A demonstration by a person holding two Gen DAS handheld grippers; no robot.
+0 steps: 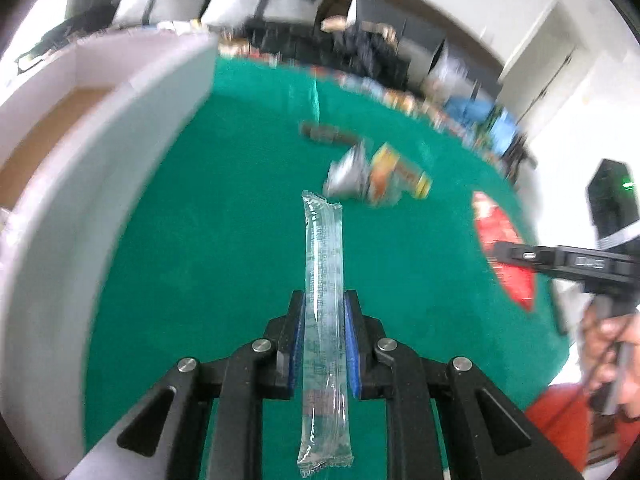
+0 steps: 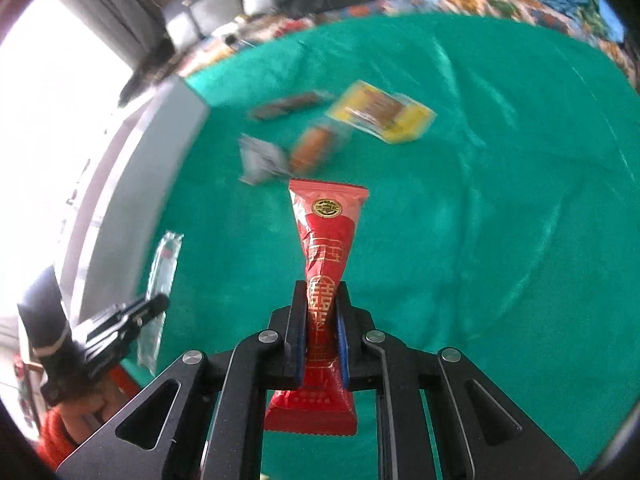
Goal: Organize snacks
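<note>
Left gripper (image 1: 324,304) clamped on clear tube pkt (image 1: 323,280), pads pinching it near mid-length, both ends sticking out free. Right gripper (image 2: 323,312) clamped on red snack pkt (image 2: 326,248), squeezed to a narrow waist between the blue pads. Both pkts lifted off the green cloth (image 2: 480,240) over the worktop.

Landmark: white box (image 1: 132,168), open top, brown floor inside. Clear tube pkt just right of box wall; red pkt well right of box. Loose pile still on cloth beyond, right of box corner: silver pkt (image 2: 260,160), orange pkt (image 2: 314,148), yellow pkt (image 2: 380,114), brown bar (image 2: 290,106) nearest the box corner.

Risks, as judged:
- Clear film slick, long overhang fwd and back; could swing, slide out or pivot in the grip on a fast move to the box.
- Red pkt crushed hard at waist; contents may break, or pkt may twist.
- Two grippers heading for the same box; could collide, or a pkt end could catch the box rim and get knocked loose.
- Wrinkled cloth; low pass could snag it and drag the pile.

Hard to tell:
- Heavy blur on pile; labels unreadable, orange/silver overlap unclear.
- Most of the box interior hidden behind the near wall; whether anything already inside, can't tell.
- Contents of clear tube not visible.
- Rear end of red pkt partly behind the gripper frame.
- Person mostly cut off at frame edge; a hand and red sleeve only.
</note>
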